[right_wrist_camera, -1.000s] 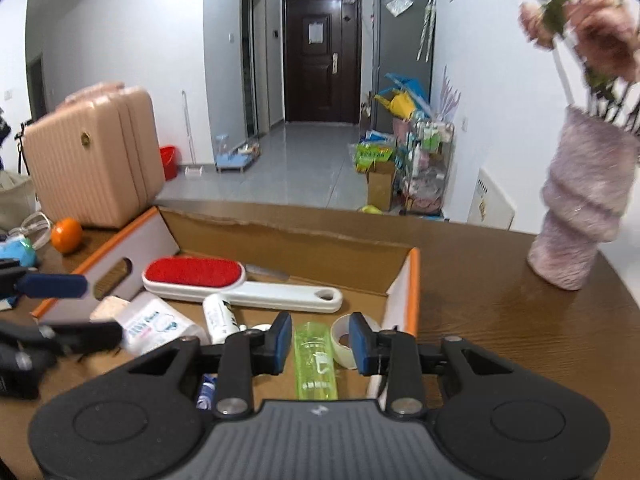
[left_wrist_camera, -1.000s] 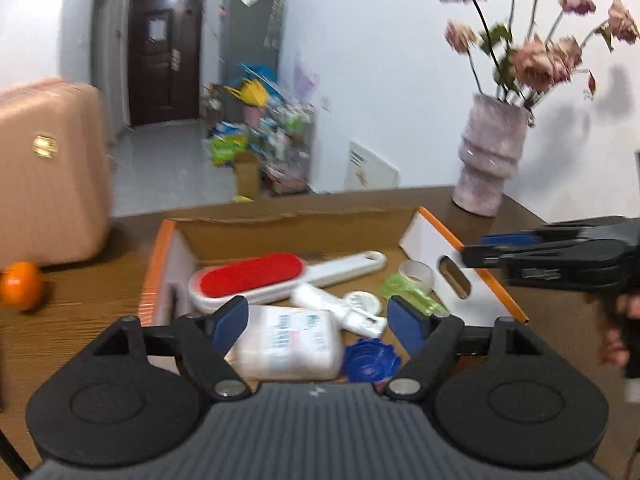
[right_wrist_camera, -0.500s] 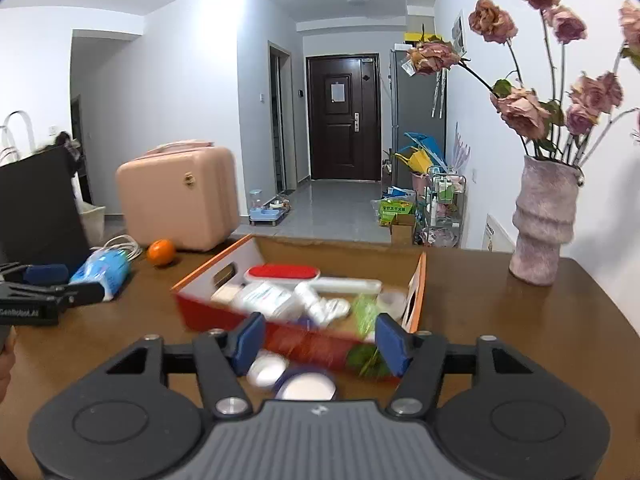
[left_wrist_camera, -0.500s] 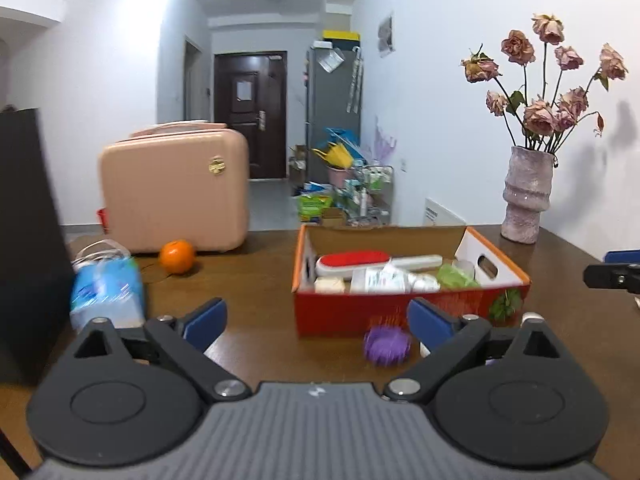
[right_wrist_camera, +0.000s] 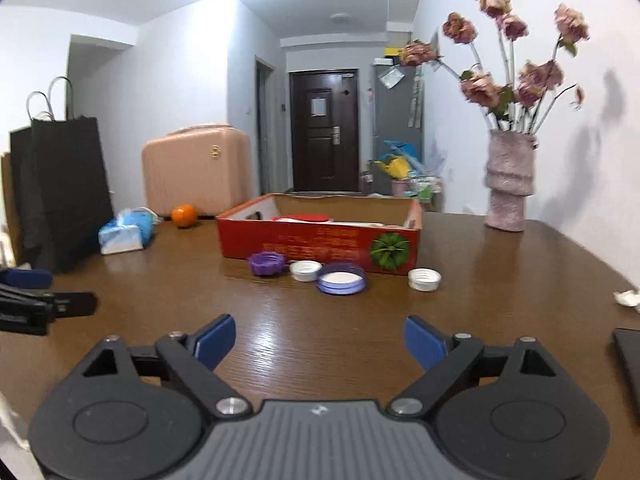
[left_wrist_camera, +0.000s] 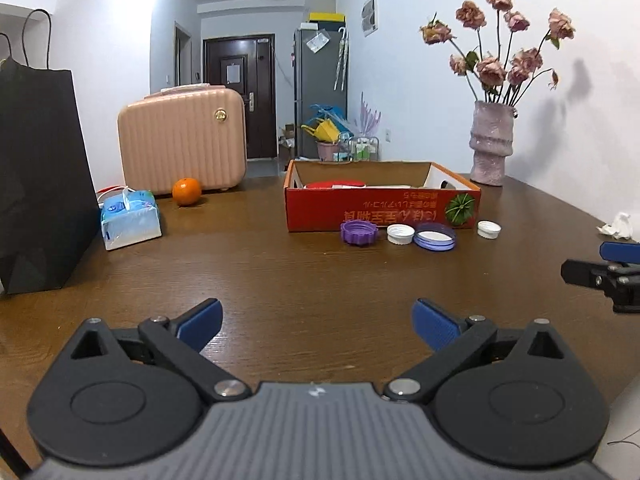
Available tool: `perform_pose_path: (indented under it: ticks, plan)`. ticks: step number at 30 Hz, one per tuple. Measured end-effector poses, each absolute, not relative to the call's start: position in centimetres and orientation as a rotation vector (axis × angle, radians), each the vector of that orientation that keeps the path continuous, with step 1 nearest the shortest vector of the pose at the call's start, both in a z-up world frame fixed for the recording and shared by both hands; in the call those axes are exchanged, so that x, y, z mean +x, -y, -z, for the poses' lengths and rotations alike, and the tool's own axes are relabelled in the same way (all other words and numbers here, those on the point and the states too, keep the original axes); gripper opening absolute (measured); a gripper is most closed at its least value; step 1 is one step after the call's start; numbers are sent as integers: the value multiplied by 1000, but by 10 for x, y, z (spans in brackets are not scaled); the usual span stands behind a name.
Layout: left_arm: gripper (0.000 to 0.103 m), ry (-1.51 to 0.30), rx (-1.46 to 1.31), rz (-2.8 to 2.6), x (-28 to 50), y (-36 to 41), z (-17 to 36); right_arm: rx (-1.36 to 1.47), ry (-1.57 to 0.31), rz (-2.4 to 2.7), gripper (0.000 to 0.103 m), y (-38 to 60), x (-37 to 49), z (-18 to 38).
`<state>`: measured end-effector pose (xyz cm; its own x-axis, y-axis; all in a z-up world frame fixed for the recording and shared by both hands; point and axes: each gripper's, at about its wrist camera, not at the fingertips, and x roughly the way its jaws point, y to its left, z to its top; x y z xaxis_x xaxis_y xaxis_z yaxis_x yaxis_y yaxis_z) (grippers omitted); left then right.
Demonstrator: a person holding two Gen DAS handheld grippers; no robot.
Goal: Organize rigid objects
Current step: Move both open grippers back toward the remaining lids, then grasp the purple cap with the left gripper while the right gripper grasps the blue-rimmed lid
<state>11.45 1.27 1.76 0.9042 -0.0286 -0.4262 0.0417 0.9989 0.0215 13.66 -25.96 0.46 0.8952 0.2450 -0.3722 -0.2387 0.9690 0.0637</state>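
Left wrist view: the left hand-held gripper (left_wrist_camera: pixel 316 322) stands released, jaws just spread wide with only bare bench (left_wrist_camera: pixel 280 276) between them. The right hand-held gripper (right_wrist_camera: pixel 319 338) is likewise released and empty, its jaws having just been opening. Along the bench's far side, left to right, sit one black paper bag (left_wrist_camera: pixel 38 176), one tissue pack (left_wrist_camera: pixel 129 216), one orange (left_wrist_camera: pixel 186 191), one pink suitcase (left_wrist_camera: pixel 182 138), one red cardboard box (left_wrist_camera: pixel 380 208) already holding items, and one vase (left_wrist_camera: pixel 491 142) at the far right edge. Four loose lids lie against the box's near wall: one purple cap (left_wrist_camera: pixel 359 232), two white caps (left_wrist_camera: pixel 400 234), and one wide blue-rimmed lid (left_wrist_camera: pixel 434 236). Being flat and low, these lids could skid away if pinched off-centre.
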Motion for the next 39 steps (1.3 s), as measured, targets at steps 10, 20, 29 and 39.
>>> perform_pose_path:
  ticks: [10,20,29,39]
  plan:
    - [103,-450,15,34,102,-13,-12,48,-338,-227,92,262,113,-8]
    - [103,-515,16,61,132,-6,0,103,-404,-196,93,262,145,11]
    - [103,-555,30,174,226,8,1,110,-473,-256,86,261,199,23]
    - [92,-652,35,254,382,20,25,36,-596,-311,86,233,338,35]
